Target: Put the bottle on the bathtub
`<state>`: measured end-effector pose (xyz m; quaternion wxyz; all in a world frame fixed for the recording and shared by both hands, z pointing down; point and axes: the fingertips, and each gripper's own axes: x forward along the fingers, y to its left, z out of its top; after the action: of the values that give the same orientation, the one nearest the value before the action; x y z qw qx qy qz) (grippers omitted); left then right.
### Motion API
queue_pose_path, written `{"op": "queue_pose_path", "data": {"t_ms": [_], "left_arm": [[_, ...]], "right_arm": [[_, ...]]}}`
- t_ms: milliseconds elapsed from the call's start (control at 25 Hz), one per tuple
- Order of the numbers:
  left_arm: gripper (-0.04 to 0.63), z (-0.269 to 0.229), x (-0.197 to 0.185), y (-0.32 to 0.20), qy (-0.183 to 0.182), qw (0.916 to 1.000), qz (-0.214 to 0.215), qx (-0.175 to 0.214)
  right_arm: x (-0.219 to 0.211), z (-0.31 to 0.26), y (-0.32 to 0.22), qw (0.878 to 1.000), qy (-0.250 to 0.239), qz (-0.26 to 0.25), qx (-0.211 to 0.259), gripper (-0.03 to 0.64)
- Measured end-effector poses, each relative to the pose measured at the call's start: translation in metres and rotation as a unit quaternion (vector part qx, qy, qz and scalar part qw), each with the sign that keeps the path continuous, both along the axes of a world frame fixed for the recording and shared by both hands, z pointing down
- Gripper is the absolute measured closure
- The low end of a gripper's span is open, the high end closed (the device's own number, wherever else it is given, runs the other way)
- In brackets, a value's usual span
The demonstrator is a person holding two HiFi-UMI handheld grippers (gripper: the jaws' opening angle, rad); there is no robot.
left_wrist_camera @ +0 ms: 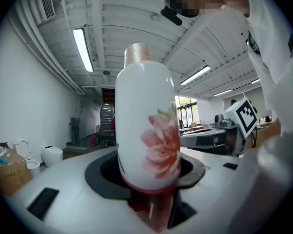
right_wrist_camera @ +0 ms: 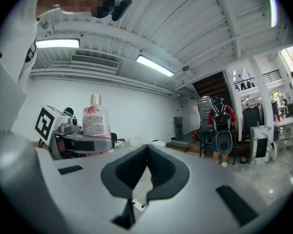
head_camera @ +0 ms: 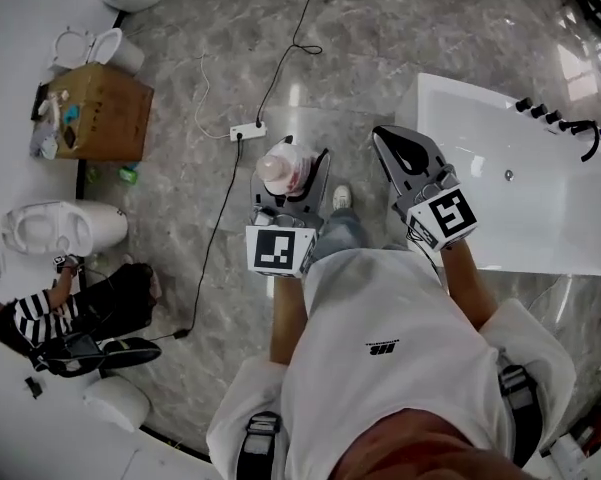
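A white bottle [head_camera: 277, 169] with a pink flower print and a pale cap stands upright between the jaws of my left gripper [head_camera: 288, 158], which is shut on it. In the left gripper view the bottle [left_wrist_camera: 145, 130] fills the middle, with the left gripper [left_wrist_camera: 148, 182] clamped round its lower part. My right gripper [head_camera: 386, 134] is held beside it, shut with nothing in it, its tips meeting in the right gripper view [right_wrist_camera: 146, 148]. That view also shows the bottle [right_wrist_camera: 93, 118] off to the left. The white bathtub [head_camera: 540, 233] lies to the right, by the right gripper.
A black faucet set [head_camera: 570, 126] sits on the tub's far rim. A power strip [head_camera: 248, 130] and its cables cross the marble floor. A cardboard box [head_camera: 100, 113], toilets [head_camera: 55, 228] and a seated person [head_camera: 70, 318] are at the left. Another person [right_wrist_camera: 222, 126] stands far off.
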<state>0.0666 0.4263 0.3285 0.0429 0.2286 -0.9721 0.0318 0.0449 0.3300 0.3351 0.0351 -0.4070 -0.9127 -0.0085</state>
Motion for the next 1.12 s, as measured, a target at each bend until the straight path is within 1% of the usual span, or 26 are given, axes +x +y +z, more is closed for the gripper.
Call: {"op": "queue_pose_path", "data": {"t_ms": [200,440,600,880,1000,1120], "left_arm": [[0.376,-0.002,-0.070,0.003,-0.002,0.9988,0.049,0.010],[0.377,-0.001,-0.143,-0.001,0.003,0.9957,0.092,0.008],[0.376,0.000,-0.181,-0.008,0.005,0.9929,0.119,0.010],[0.376,-0.011,-0.241,-0.022,0.006,0.9875,0.157,0.018],[0.376,-0.018,-0.269,-0.036,0.008,0.9848,0.172,0.020],[0.376,-0.015,-0.294,-0.060,0.011,0.9824,0.186,0.017]], "right_arm": [[-0.063,-0.005,0.005,0.999,-0.001,0.047,0.003,0.623],[-0.126,-0.003,0.000,0.996,0.001,0.090,0.009,0.623],[-0.157,0.000,-0.008,0.993,0.008,0.121,0.016,0.623],[-0.206,-0.013,-0.024,0.986,0.011,0.165,0.029,0.623],[-0.232,-0.026,-0.036,0.982,0.011,0.185,0.031,0.623],[-0.254,-0.024,-0.060,0.979,0.010,0.201,0.031,0.621]]}}
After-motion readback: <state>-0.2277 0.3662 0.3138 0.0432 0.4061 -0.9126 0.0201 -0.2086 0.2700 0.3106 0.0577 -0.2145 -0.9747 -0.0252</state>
